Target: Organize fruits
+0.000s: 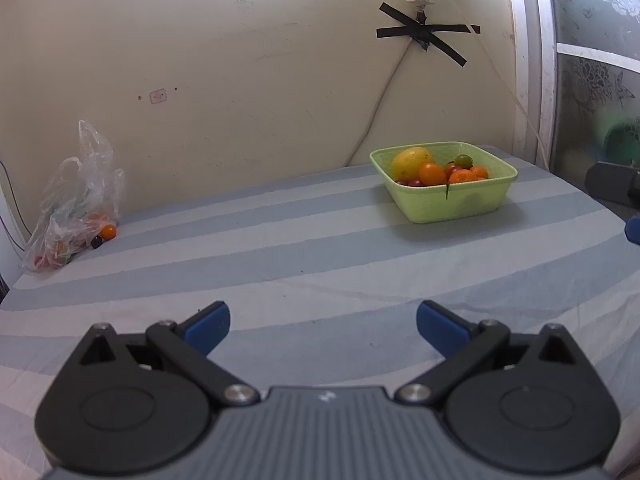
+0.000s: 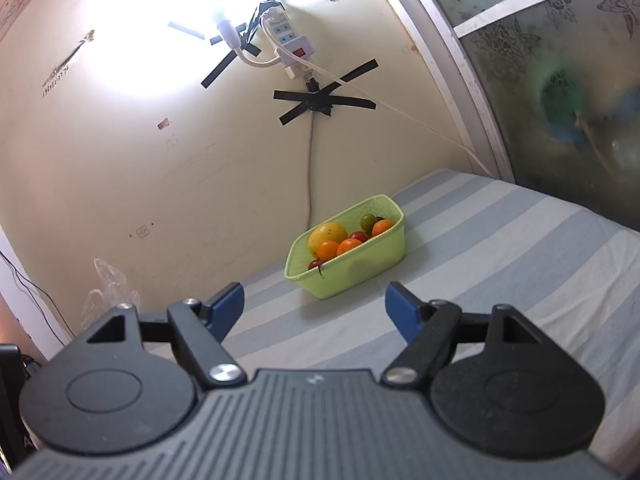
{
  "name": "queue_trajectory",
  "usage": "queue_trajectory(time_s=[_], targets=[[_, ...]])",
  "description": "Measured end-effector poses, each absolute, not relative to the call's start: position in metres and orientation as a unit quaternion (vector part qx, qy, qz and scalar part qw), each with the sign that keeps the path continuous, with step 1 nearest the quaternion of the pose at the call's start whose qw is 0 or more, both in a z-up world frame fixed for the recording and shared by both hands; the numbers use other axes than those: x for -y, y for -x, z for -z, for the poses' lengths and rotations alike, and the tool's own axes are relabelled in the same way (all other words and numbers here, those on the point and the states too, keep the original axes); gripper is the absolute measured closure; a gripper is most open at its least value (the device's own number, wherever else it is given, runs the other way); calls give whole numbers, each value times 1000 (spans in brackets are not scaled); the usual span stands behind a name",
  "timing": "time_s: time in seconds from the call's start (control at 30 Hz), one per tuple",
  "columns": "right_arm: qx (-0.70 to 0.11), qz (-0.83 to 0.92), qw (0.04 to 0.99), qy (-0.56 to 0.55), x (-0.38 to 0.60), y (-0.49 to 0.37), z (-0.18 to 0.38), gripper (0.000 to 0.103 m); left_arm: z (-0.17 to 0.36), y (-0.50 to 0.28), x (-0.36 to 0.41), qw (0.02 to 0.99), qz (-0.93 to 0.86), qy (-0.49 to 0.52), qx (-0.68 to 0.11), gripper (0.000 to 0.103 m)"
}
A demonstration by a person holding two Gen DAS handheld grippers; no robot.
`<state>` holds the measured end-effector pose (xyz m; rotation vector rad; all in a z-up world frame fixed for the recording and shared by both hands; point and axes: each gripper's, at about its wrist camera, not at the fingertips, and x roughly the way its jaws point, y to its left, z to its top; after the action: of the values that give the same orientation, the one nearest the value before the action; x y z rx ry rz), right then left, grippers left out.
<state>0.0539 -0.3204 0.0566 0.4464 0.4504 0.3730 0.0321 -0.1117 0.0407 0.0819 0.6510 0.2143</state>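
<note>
A light green basket (image 1: 456,204) stands at the far right of the striped table and holds a yellow lemon (image 1: 410,161), several oranges and small tomatoes. It also shows in the right wrist view (image 2: 360,268). A clear plastic bag (image 1: 76,200) lies at the far left by the wall, with a small orange fruit (image 1: 108,232) at its mouth. My left gripper (image 1: 322,326) is open and empty over the near table. My right gripper (image 2: 314,312) is open and empty, a little short of the basket.
The table wears a grey and white striped cloth (image 1: 280,248). A cream wall stands behind, with a power strip (image 2: 290,46), taped cables and a bright lamp (image 2: 226,30). A patterned glass panel (image 2: 560,80) is at the right.
</note>
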Motion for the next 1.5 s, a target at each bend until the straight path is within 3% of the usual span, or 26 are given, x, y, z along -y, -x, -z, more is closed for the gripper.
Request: queue_trajectory(time_s=[1.5], targets=[[-221,-182,934,-215,318,-59,-62,23,-45,-36,111,940,-101,-41,-323,0]])
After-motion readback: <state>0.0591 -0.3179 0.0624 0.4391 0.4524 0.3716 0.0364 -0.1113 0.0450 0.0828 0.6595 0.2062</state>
